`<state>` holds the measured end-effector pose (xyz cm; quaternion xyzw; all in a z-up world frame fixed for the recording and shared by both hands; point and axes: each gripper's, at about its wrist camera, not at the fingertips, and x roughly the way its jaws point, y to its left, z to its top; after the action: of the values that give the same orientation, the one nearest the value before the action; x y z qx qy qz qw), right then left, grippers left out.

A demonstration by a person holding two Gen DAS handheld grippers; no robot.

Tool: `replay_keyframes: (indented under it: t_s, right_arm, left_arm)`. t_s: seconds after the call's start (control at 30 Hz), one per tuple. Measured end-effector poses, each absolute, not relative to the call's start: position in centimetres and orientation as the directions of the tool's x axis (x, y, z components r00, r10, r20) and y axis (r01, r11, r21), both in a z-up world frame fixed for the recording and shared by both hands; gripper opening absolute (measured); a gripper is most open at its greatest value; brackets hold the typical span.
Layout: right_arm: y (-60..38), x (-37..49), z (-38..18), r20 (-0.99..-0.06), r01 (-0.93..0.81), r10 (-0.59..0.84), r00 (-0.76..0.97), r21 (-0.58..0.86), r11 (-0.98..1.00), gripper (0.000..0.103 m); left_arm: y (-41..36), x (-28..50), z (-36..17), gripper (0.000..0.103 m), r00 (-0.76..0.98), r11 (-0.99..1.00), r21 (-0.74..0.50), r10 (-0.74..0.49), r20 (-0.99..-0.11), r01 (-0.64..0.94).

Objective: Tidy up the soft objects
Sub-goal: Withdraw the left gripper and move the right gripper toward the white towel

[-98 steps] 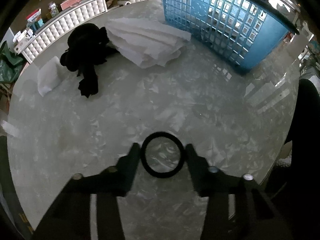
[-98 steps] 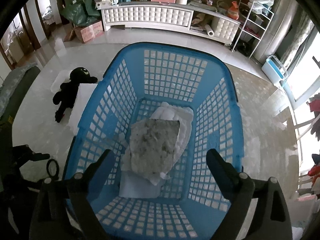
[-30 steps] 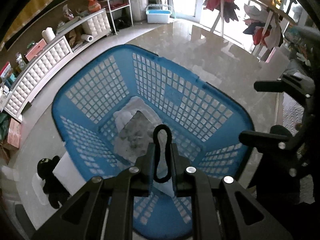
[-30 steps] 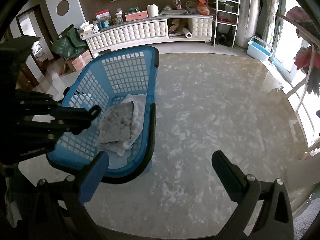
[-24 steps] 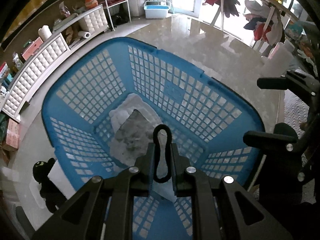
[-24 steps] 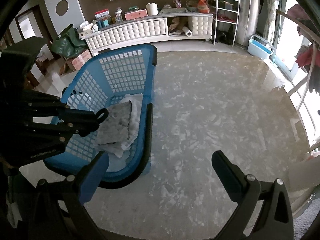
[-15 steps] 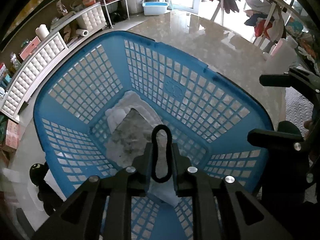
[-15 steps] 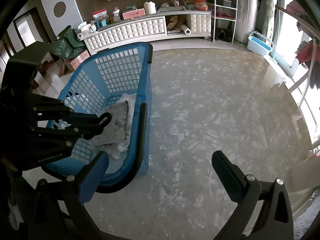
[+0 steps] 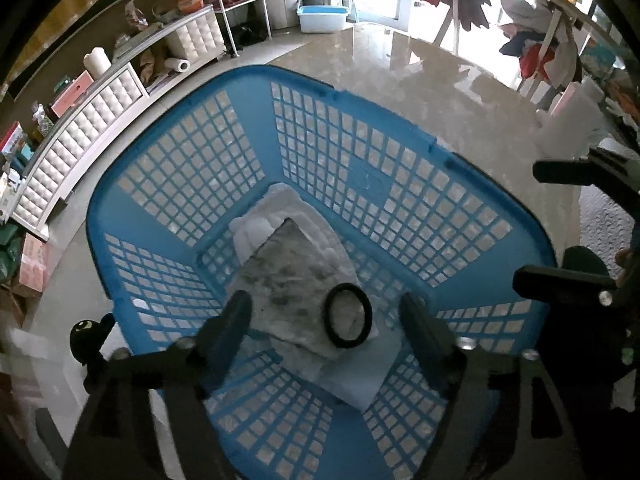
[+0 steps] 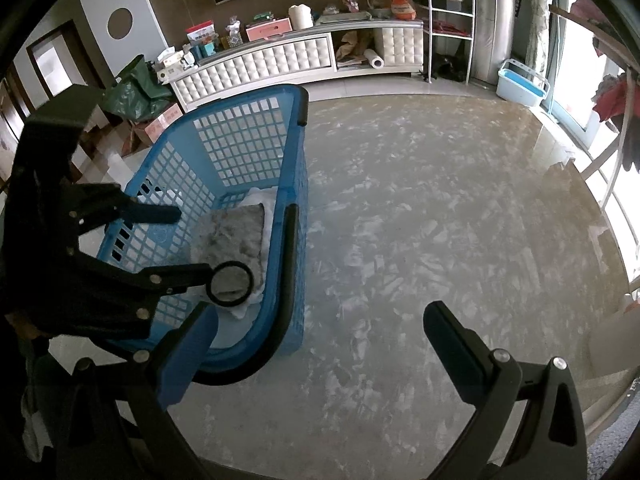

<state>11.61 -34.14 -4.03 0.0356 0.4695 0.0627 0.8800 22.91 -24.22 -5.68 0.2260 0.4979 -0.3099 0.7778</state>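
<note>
My left gripper (image 9: 326, 314) is open above the blue laundry basket (image 9: 256, 92). A black hair-tie ring (image 9: 347, 316) hangs free between its fingers, over the grey mottled cloth (image 9: 288, 272) and white folded cloths (image 9: 276, 208) in the basket. In the right wrist view the ring (image 10: 231, 283) is next to the tip of one left finger (image 10: 188, 272), above the basket (image 10: 240, 140). My right gripper (image 10: 320, 344) is open and empty over the floor beside the basket.
A black plush toy (image 9: 86, 334) lies on the floor left of the basket, by a white cloth. A long white cabinet (image 10: 260, 64) lines the far wall. A small blue tub (image 10: 522, 84) and a clothes rack (image 9: 532, 40) stand near the window.
My left gripper, shut on the ring a half second ago, has opened wide and the ring has rounded out and is loose over the basket. The right gripper drifted slightly.
</note>
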Motion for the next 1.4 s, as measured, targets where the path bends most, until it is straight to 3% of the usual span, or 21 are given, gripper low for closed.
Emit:
replay_keyframes:
  t_s: [0.1, 0.6, 1.07, 1.4]
  right_arm:
    - [-34.1, 11.5, -3.8, -0.820, -0.077, 0.142, 0.555, 0.119, 0.990, 0.103]
    - [-31.1, 9.9, -1.4, -0.795, -0.133, 0.153, 0.586, 0.091, 0.987, 0.103]
    - [-26.1, 9.5, -0.5, -0.786, -0.220, 0.201, 0.585, 0.085, 0.972, 0.103]
    - [-21.7, 10.7, -0.4, -0.784, -0.299, 0.230, 0.577, 0.060, 0.952, 0.103]
  left_arm:
    - [-24.0, 22.5, -4.8, 0.083, 0.331, 0.704, 0.060, -0.255, -0.908, 0.707]
    - [-18.3, 18.0, 0.6, 0.083, 0.417, 0.736, 0.083, -0.283, -0.864, 0.672]
    - [-9.4, 14.6, 3.0, 0.086, 0.519, 0.834, 0.127, -0.209, -0.829, 0.538]
    - [-2.2, 14.0, 2.4, 0.088, 0.531, 0.902, 0.050, -0.206, -0.822, 0.428]
